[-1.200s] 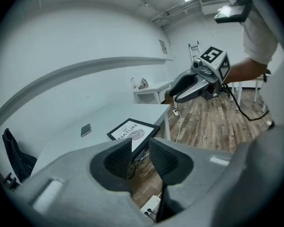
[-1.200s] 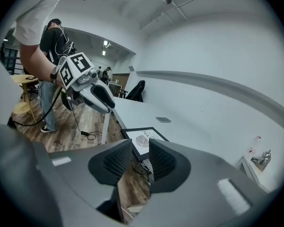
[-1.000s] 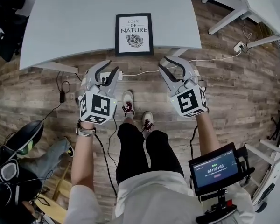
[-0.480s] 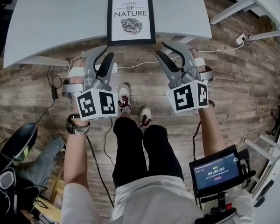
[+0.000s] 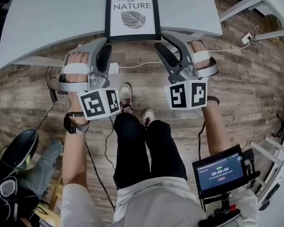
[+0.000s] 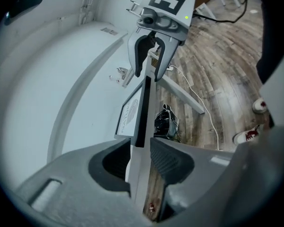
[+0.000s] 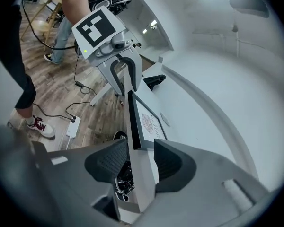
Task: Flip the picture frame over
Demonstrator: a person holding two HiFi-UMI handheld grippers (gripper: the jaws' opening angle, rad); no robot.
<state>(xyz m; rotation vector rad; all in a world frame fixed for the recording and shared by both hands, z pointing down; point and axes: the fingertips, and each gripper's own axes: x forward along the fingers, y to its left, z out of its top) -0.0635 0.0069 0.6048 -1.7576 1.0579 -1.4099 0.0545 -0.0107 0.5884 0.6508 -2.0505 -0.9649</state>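
The black picture frame lies face up, its leaf print showing, at the near edge of the white table. My left gripper is rolled on its side at the table edge, just below the frame's near left corner. My right gripper mirrors it at the near right corner. In the left gripper view the open jaws straddle the table's edge, with the frame just ahead. The right gripper view shows the same, the frame's corner at the pad tips. Both pairs of jaws have just been opening; no pad presses on the frame.
Below the table lie a wood floor, a white power strip with cables, and my own shoes. A small screen is mounted at the lower right. Another person's leg and gear sit at the lower left. White table legs stand at the upper right.
Both grippers have moved forward to the table's near edge and rolled onto their sides. Their jaws now reach the frame's near corners, and the right pair stands wider.
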